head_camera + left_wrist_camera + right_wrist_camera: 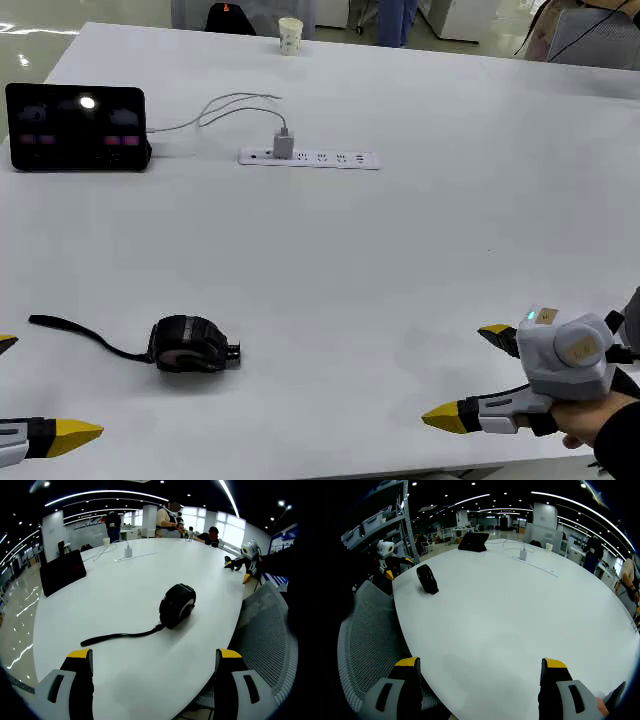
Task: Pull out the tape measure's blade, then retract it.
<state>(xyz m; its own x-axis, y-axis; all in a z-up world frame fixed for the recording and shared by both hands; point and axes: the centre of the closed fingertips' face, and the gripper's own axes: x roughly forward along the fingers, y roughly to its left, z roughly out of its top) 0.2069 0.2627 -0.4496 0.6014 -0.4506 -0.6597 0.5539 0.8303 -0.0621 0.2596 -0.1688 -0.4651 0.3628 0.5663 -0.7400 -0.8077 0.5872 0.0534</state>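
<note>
Plainly, the tape measure (190, 345) lay on the desk (400, 250) near its front-left edge, strap (80, 333) trailing left, just beside the left tool (45, 390), jaws spread and empty; the right tool (462, 372), likewise released, sat well apart.

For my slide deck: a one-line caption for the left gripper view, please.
Open yellow-tipped left gripper faces a round black tape measure, strap trailing, lying untouched on the white table.
</note>
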